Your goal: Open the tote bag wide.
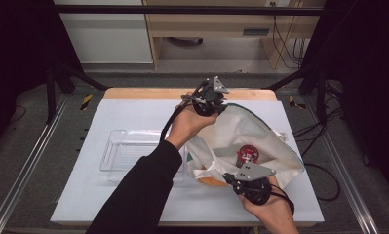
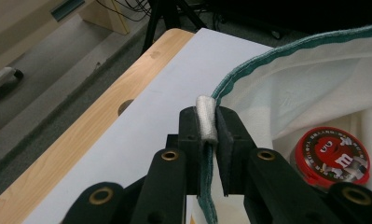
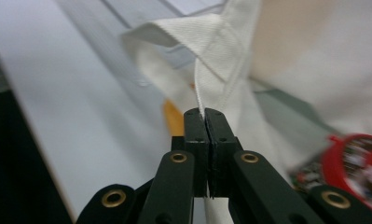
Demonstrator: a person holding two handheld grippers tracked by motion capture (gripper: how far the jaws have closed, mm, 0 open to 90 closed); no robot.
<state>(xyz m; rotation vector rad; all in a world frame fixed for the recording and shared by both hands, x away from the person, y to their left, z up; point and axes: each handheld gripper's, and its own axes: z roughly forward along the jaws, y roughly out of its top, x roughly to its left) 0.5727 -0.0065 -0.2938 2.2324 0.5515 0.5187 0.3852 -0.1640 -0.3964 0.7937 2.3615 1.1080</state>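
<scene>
I am looking down on a table (image 1: pixel 133 109) covered with a pale sheet, its far edge bare light wood, standing on a grey floor between dark frame posts, with a wooden cabinet and loose cables beyond it. A clear plastic tray (image 1: pixel 128 153) lies on the left half of the sheet, nothing visible in it. On the right half sits a cream cloth bag (image 1: pixel 253 134) with a green-edged rim, its mouth held open toward me. My left gripper (image 1: pixel 212 100) reaches across to the far side of the bag; in the left gripper view its jaws are clamped together on the green rim (image 2: pixel 249 63), with a white fold of cloth bunched between the pads. My right gripper (image 1: pixel 231 178) is at the near side; in the right gripper view its jaws are pressed together on a cream handle strap (image 3: pixel 211 65), which rises taut from the tips. I judge that the two grips pull against each other, far rim and near strap, to keep the mouth spread so the contents can be reached or tipped out. Inside the bag lies a round red candy tin (image 1: pixel 247 155), lid up, with a cartoon figure on it. Something orange (image 1: pixel 212 181) shows at the bag's near left corner, close to my right gripper; I cannot tell what it is. The tray stands just beside the bag, perhaps to receive things.
</scene>
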